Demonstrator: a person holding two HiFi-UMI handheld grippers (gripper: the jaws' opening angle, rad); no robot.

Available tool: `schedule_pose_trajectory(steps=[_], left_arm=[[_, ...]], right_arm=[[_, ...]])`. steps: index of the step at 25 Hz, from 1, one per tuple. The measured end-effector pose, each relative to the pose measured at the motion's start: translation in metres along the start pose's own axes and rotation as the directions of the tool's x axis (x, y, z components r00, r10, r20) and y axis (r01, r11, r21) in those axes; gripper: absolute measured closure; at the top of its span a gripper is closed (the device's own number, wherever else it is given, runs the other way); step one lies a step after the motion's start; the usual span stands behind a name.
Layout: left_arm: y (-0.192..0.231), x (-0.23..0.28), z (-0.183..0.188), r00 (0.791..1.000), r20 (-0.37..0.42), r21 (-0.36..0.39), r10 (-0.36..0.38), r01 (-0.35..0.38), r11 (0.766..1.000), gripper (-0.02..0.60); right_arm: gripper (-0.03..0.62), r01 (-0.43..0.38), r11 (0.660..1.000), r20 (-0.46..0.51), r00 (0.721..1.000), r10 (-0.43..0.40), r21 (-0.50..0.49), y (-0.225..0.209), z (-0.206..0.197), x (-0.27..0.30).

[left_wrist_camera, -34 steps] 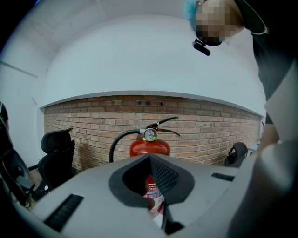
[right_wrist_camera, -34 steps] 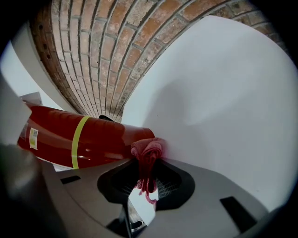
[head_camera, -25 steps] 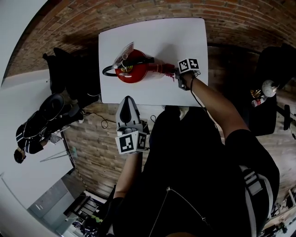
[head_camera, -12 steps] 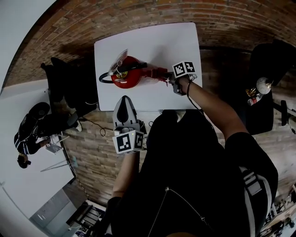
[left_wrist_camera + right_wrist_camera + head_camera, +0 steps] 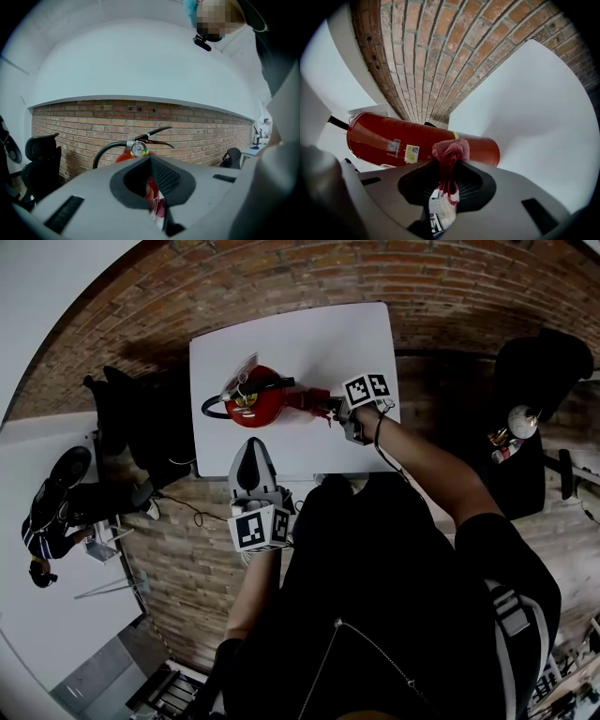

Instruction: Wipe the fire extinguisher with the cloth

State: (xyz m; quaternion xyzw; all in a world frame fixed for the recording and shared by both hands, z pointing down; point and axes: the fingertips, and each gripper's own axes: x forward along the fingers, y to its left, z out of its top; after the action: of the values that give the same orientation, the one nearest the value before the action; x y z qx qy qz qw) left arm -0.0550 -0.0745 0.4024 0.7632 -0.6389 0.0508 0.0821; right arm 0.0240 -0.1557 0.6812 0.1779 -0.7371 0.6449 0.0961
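Note:
A red fire extinguisher (image 5: 255, 401) with a black hose and a gauge stands on the white table (image 5: 319, 338). My right gripper (image 5: 335, 412) is shut on a pink-red cloth (image 5: 314, 401), which it presses against the extinguisher's side. In the right gripper view the bunched cloth (image 5: 450, 152) sits on the red cylinder (image 5: 389, 140), just past my right gripper (image 5: 447, 165). My left gripper (image 5: 253, 450) hangs at the table's near edge, shut with nothing in it, pointing at the extinguisher. The left gripper view shows the gauge and handle (image 5: 138, 148) above my left gripper (image 5: 150, 160).
A black office chair (image 5: 131, 418) stands left of the table and another (image 5: 539, 381) to the right. A person (image 5: 47, 521) is at the far left. A brick wall (image 5: 197, 136) runs behind the table. Bare table top lies beyond the extinguisher.
The head view has shifted, so the table sits lower and further left in frame. The right gripper stays with the cloth against the extinguisher. The left gripper holds its place.

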Motion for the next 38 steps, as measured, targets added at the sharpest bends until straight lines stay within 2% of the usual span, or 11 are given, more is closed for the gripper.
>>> schedule_pose_trajectory(steps=[25, 38], left_arm=[[0.007, 0.003, 0.018, 0.998, 0.062, -0.007, 0.011, -0.011, 1.000, 0.572], [0.014, 0.000, 0.018, 0.997, 0.074, -0.012, 0.006, -0.005, 1.000, 0.572]], right_arm=[[0.493, -0.140, 0.989, 0.032, 0.989, 0.141, -0.044, 0.098, 0.016, -0.042], [0.493, -0.238, 0.970, 0.057, 0.969, 0.241, -0.055, 0.156, 0.023, -0.067]])
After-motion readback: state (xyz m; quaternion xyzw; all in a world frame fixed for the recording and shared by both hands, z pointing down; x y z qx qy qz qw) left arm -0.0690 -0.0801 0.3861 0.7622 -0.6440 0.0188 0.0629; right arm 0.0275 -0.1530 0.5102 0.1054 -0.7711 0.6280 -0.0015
